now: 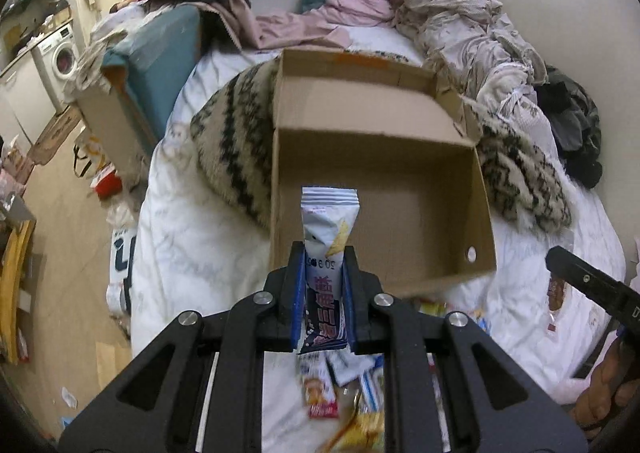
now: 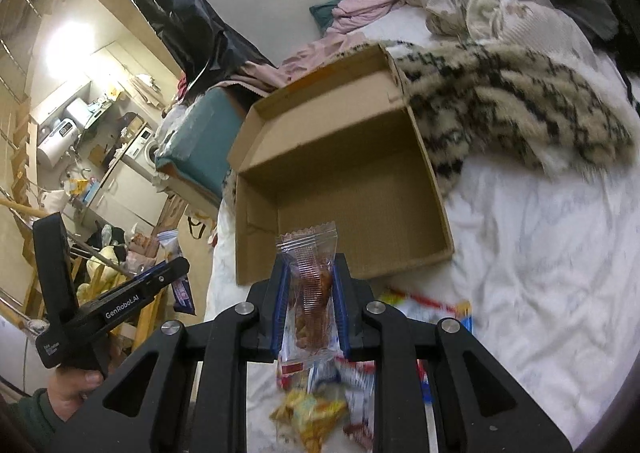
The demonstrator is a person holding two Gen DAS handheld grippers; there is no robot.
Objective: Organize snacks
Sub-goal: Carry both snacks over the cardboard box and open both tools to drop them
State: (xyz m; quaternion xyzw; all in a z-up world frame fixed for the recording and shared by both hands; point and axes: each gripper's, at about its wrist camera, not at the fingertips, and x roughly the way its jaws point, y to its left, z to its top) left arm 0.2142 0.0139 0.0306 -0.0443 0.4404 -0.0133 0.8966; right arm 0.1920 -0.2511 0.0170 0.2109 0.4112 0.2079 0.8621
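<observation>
An open, empty cardboard box (image 1: 384, 181) (image 2: 344, 181) lies on the white bed. My left gripper (image 1: 323, 253) is shut on a pale blue and white snack packet (image 1: 329, 221), which sticks up in front of the box's near wall. My right gripper (image 2: 310, 265) is shut on a clear packet of brown snacks (image 2: 310, 273), also held just before the box's near edge. Below both grippers a pile of loose snack packets (image 1: 344, 393) (image 2: 320, 401) lies on the sheet. The right gripper shows at the left view's right edge, the left gripper at the right view's left.
A patterned fur blanket (image 1: 236, 141) (image 2: 520, 113) lies under and behind the box. Crumpled clothes (image 1: 452, 21) are heaped at the head of the bed. A teal cushion on a carton (image 1: 152, 65) stands left of the bed, beyond it floor clutter and a washing machine (image 1: 60, 53).
</observation>
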